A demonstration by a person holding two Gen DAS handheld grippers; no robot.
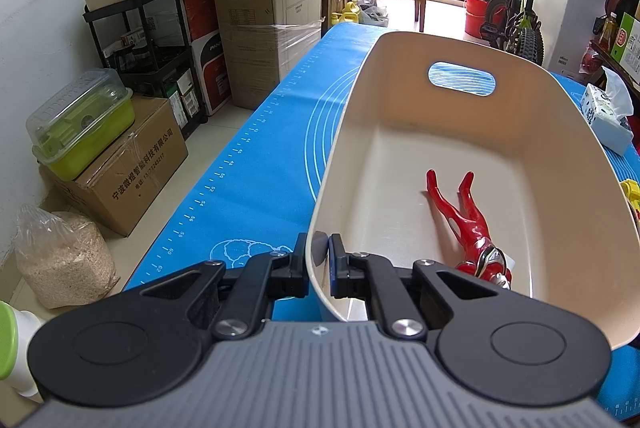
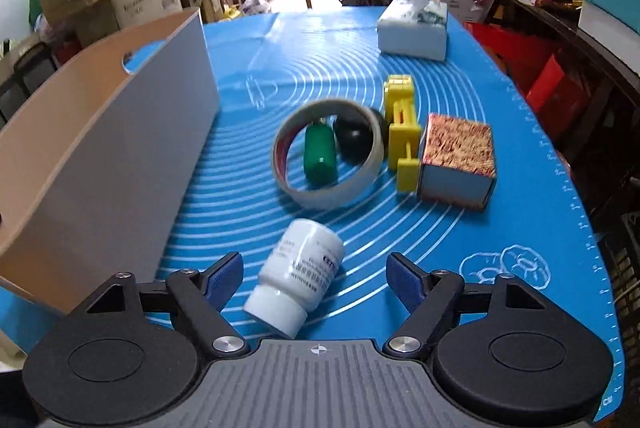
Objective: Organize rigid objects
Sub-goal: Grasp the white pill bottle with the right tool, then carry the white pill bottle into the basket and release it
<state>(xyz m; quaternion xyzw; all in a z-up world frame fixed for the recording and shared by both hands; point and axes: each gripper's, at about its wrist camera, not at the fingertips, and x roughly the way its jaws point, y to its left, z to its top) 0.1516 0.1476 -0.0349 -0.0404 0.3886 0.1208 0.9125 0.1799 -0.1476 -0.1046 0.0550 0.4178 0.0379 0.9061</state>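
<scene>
Pinching the cream bin [image 1: 460,131] rim with the left gripper [image 1: 322,260], glossy red figure [image 1: 470,228] inside; right gripper [image 2: 314,276] spread around a toppled white bottle [image 2: 298,276].

Readable text, placed relative to the green lidded container [image 1: 82,123]:
- Cardboard box [image 1: 132,163] directly beneath: "宁波微煜智能科技有限公司".
- Stacked carton [image 1: 268,23] far behind-right: "空气净化器".
- Blue mat [image 1: 248,179] right: ruler marks 48, 50, 52.
</scene>
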